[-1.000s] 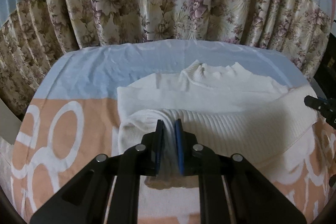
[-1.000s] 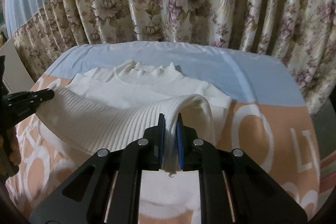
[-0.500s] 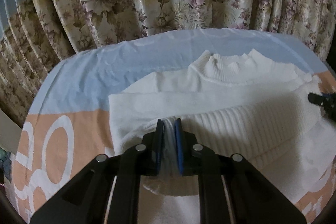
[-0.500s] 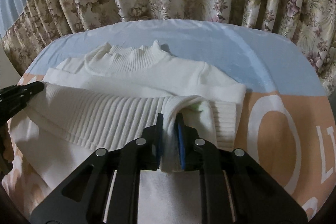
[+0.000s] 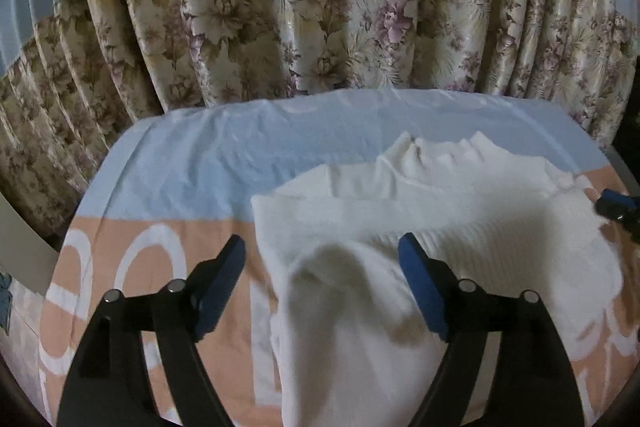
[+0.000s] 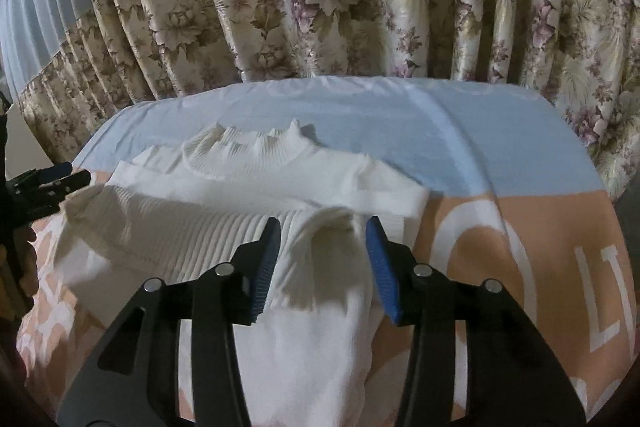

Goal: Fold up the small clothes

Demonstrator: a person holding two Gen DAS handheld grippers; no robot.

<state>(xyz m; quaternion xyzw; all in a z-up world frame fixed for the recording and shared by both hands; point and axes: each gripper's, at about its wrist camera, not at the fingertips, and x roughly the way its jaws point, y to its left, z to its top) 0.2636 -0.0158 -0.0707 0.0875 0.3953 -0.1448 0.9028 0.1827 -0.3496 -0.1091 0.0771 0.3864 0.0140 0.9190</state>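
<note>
1. The white sweater [image 5: 420, 211] lies on the bed sheet [image 5: 180, 163], collar toward the floral curtain [image 5: 320, 7], its ribbed hem doubled up over the chest.
2. The left gripper [image 5: 322, 259] has its fingers opening wide, the fold's corner loose between them, unpressed.
3. The right gripper [image 6: 322, 239] is opening too, pads clear of its corner, apparently so the fold settles flat.

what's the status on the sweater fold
Left tool and right tool both opening, pads off the knit. Sweater flat on the sheet, hem folded up across the body. Nothing in the way.
</note>
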